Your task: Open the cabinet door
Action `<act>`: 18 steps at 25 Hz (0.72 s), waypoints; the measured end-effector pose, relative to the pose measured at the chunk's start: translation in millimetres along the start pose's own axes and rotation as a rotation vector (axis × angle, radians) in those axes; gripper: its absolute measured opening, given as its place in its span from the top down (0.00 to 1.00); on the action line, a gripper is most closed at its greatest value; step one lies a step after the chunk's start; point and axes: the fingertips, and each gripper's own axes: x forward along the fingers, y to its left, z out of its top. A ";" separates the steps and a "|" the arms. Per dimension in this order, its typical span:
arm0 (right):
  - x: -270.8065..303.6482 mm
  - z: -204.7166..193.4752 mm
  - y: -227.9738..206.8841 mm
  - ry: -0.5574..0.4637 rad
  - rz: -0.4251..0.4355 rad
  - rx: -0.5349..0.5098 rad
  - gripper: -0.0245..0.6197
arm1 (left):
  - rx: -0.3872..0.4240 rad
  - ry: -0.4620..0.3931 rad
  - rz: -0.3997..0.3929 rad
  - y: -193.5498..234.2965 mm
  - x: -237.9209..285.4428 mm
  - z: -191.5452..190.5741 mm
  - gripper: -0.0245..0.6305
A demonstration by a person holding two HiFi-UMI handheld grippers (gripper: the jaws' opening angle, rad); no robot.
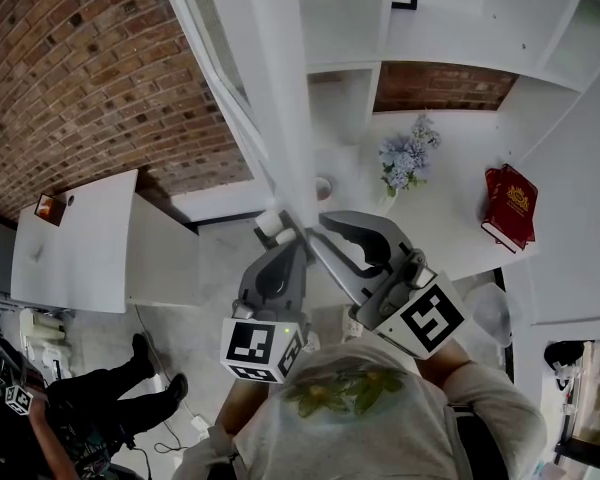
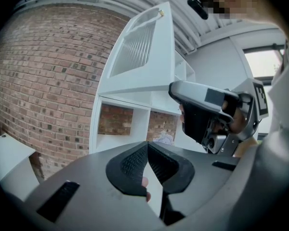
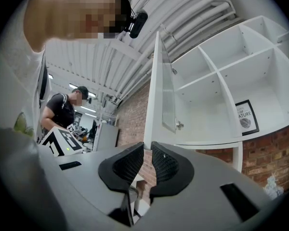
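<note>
The cabinet door (image 3: 153,90) stands swung well out from the open shelving (image 3: 231,66), edge-on to the person, so the opening looks largely done. It reads as a stiff, fairly light painted frame round a ribbed glass pane. It should swing freely on its hinges, but the smooth paint may slip under the pads and the glass wants no knocks. The safe hold is the solid frame at the free lower corner, clear of the pane. The right gripper (image 3: 148,148) is there now, jaws drawn to a thin slot with the door's edge at their tips. It appears to be pinching that corner, though the contact itself is hard to make out. The left gripper (image 2: 147,146) is closed tip to tip on nothing, beside the right one. Below lies a white counter (image 1: 450,238) with a bunch of flowers (image 1: 405,158) and a red book (image 1: 510,203). A brick wall (image 1: 80,68), a white table (image 1: 75,243) and another person (image 1: 90,398) fill the room.
</note>
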 end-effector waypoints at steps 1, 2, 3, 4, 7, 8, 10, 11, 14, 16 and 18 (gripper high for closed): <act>0.4 0.3 0.8 -0.005 0.003 -0.002 0.86 | -0.001 0.002 0.001 0.8 -0.6 -0.6 0.95; 0.9 0.8 1.7 -0.008 0.005 0.004 0.86 | -0.002 0.003 0.002 1.4 -1.1 -0.7 0.95; 1.5 1.4 2.5 -0.011 0.007 0.011 0.86 | -0.004 0.003 0.003 1.7 -1.5 -0.2 0.95; 2.0 1.7 3.4 -0.012 0.009 0.017 0.86 | -0.005 0.003 0.004 1.9 -1.9 0.4 0.95; 4.3 0.7 7.2 -0.006 0.029 0.021 0.86 | -0.006 0.006 0.007 3.9 -3.4 -0.1 0.95; 5.5 0.3 9.1 -0.004 0.039 0.020 0.86 | -0.004 0.006 0.009 4.8 -4.0 -0.2 0.95; 8.3 0.0 13.3 -0.002 0.055 0.013 0.86 | -0.002 0.005 0.014 6.8 -5.3 -0.2 0.95; 9.8 -0.1 15.4 -0.002 0.061 0.010 0.86 | -0.001 0.004 0.017 7.8 -6.1 0.2 0.95; 13.0 -0.6 20.6 -0.006 0.077 0.012 0.86 | -0.002 0.001 0.026 10.9 -9.5 1.3 0.95; 14.9 -0.6 23.6 -0.010 0.087 0.015 0.86 | -0.002 0.002 0.035 13.6 -12.3 0.5 0.95; 17.4 -0.7 26.9 -0.012 0.099 0.011 0.86 | -0.003 0.003 0.046 16.8 -15.2 -0.3 0.95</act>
